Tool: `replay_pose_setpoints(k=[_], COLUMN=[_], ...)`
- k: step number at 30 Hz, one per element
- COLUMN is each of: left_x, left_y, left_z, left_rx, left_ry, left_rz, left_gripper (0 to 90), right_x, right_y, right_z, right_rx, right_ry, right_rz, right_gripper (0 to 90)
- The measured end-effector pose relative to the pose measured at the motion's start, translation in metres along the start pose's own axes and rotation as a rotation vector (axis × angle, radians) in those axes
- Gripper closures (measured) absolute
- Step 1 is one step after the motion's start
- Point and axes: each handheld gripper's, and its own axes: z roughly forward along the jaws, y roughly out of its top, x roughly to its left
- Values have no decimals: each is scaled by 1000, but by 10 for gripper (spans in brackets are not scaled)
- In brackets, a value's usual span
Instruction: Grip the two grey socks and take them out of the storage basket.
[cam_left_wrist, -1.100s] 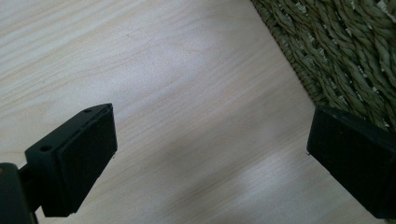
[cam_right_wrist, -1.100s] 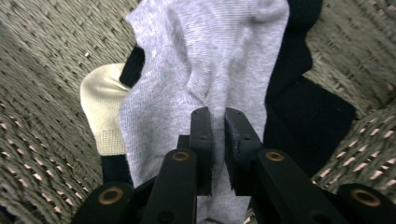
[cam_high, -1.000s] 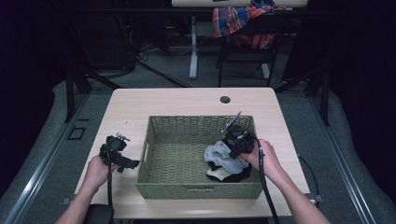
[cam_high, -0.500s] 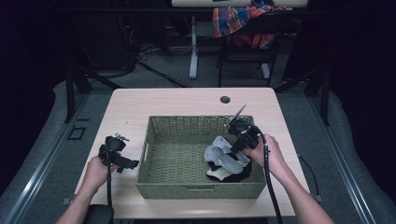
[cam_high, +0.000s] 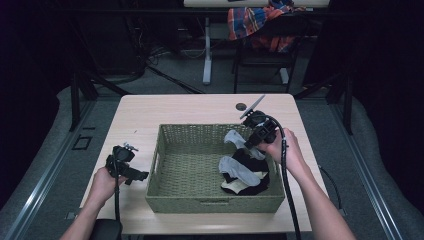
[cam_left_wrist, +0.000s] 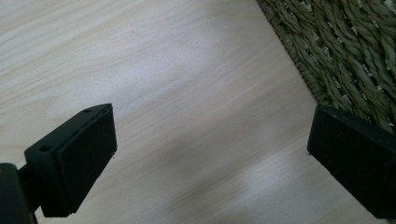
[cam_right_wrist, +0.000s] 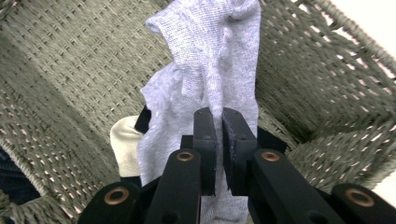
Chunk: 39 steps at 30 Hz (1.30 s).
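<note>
- Right gripper (cam_right_wrist: 218, 140) pinches the grey sock (cam_right_wrist: 210, 70) tight, above the basket (cam_high: 200, 200)
- Left gripper (cam_left_wrist: 210, 154) gapes wide, empty, left of the basket

Dark room, grey floor (cam_high: 190, 80), plaid cloth (cam_high: 255, 20) behind.
</note>
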Motion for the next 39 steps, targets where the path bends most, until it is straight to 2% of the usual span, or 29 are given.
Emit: replay_pose_setpoints(k=[5, 7, 14, 17, 19, 30, 39], left_x=[0, -1, -3, -3, -3, -3, -3], left_y=[0, 1, 3, 3, 3, 3, 3], left_z=[1, 1, 2, 2, 2, 2, 2], left_rx=[4, 2, 2, 6, 6, 9, 7], left_ry=[-2, -3, -3, -5, -3, -1, -4], left_rz=[2, 7, 9, 10, 10, 8, 8], left_gripper=[16, 16, 16, 16, 16, 16, 16], right_x=[-2, -4, -8, -13, -14, -25, -30], right_y=[0, -1, -5, -9, -10, -21, -28], right_z=[-4, -11, -20, -30, -32, -54, -63], right_rx=[-23, -36, -65, -83, -74, -123, -136], right_ry=[-6, -24, -30, -29, -31, -48, -62], right_rz=[8, 4, 13, 21, 18, 50, 70], right_gripper=[855, 855, 855, 855, 855, 854, 855])
